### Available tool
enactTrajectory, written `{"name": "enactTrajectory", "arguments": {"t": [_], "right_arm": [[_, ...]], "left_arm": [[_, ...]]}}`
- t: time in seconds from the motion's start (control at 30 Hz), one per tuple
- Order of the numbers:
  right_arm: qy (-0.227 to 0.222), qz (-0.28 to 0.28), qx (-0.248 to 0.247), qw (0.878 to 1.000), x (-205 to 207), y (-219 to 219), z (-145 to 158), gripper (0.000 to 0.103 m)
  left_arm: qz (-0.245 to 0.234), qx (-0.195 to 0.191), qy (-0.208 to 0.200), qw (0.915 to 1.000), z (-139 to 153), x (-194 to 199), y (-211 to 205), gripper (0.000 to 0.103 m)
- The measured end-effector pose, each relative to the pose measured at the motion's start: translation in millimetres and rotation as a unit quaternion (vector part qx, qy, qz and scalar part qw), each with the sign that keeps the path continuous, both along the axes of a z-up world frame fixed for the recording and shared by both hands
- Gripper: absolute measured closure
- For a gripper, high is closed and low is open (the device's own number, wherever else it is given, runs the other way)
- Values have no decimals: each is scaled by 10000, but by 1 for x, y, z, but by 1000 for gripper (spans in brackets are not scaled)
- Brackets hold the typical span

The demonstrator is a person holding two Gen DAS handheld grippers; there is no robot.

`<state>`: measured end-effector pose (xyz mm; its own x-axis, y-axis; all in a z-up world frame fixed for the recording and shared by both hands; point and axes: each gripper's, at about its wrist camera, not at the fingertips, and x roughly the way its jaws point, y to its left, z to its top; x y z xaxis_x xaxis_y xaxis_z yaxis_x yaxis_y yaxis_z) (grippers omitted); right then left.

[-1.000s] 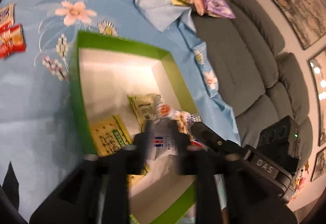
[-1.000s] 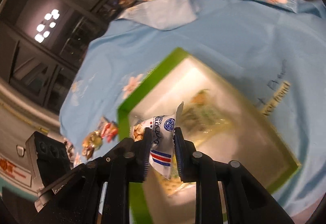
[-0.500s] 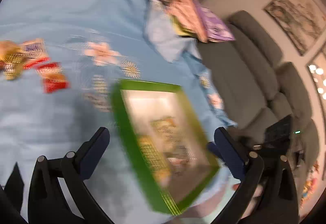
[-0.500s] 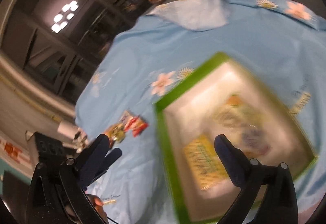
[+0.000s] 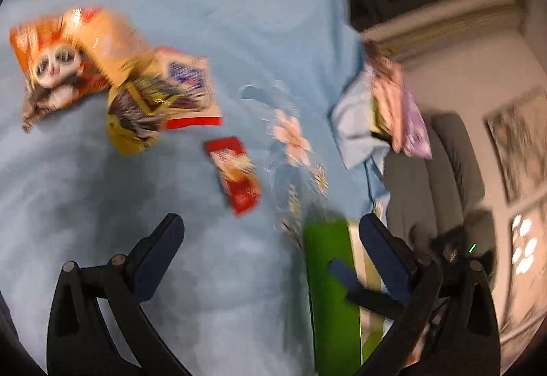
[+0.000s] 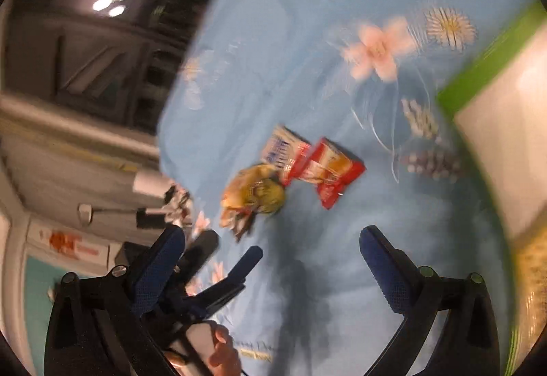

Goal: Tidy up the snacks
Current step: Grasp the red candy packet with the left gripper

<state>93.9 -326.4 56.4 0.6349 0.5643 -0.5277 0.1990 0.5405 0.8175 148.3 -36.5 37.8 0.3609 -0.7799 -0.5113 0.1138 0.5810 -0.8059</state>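
Note:
Several snack packets lie on the blue flowered cloth [image 5: 239, 17]: a red packet [image 5: 236, 174], a yellow one [image 5: 136, 116], a white-and-red one [image 5: 191, 92] and an orange one [image 5: 61, 54]. The same pile [image 6: 297, 171] shows in the right wrist view. My left gripper [image 5: 271, 239] is open and empty above the cloth, just short of the red packet. My right gripper [image 6: 271, 249] is open and empty, a little short of the pile. The green box [image 5: 328, 273] is at the lower right of the left view and at the right edge of the right view [image 6: 495, 61].
A grey sofa [image 5: 444, 171] stands beyond the table's far edge, with folded cloths and packets [image 5: 393, 109] piled at the corner. In the right wrist view, the other gripper and the hand holding it [image 6: 212, 277] are at the lower left. Both views are blurred.
A second ago both grippers were shut on a white snack packet over the green box. Both have opened, left it in the box, and swung left toward the loose packets.

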Motion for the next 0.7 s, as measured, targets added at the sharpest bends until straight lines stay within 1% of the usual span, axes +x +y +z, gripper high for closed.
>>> {"name": "enactTrajectory", "arguments": {"t": [0.1,0.13,0.17,0.2,0.23,0.27,0.3,0.33,0.37,0.4,0.43,0.47,0.5,0.53,0.57,0.63,0.67,0.7], "right_arm": [[279,-48,542,9981,21,2,-38,0],[382,-50,545,9978,26,2,-47,2],[533,-83,492,9973,31,2,-57,4],[622,-109,485,9968,34,2,-64,9],[655,-138,357,9971,39,1,-70,14],[558,-142,100,9983,43,3,-70,16],[494,-116,10,9987,46,5,-70,20],[445,-58,-23,9990,50,8,-71,23],[439,-20,10,9990,54,10,-73,25],[458,-13,32,9989,59,11,-75,28],[439,-39,37,9990,61,11,-77,32],[439,-36,26,9990,62,11,-77,34],[447,-33,-9,9990,64,12,-78,40],[463,-34,-68,9989,65,13,-79,44],[452,-45,-105,9989,64,11,-76,46],[412,-122,-216,9988,60,9,-76,52],[392,-181,-257,9987,59,9,-76,52],[379,-196,-297,9986,64,11,-76,55]], "left_arm": [[-23,-293,295,9991,-24,29,-12,1],[-3,-447,443,9980,-33,39,-18,1],[25,-601,605,9964,-43,48,-23,1],[18,-658,676,9955,-46,56,-26,2],[3,-653,623,9959,-43,61,-31,2],[-52,-694,523,9962,-38,66,-33,2],[-187,-823,447,9954,-36,73,-38,6],[-248,-894,516,9943,-40,79,-43,14],[-202,-856,650,9940,-46,85,-46,22],[-179,-678,690,9951,-50,88,-50,44],[-217,-444,603,9970,-53,90,-53,63],[-280,-311,457,9981,-56,89,-56,72],[-301,-211,328,9988,-57,89,-56,84],[-275,-163,251,9992,-60,89,-56,86],[-255,-226,260,9991,-61,90,-55,86],[-105,-295,397,9987,-63,97,-52,86],[-53,-265,379,9989,-63,98,-53,86],[-62,-180,237,9995,-62,97,-56,86]]}}
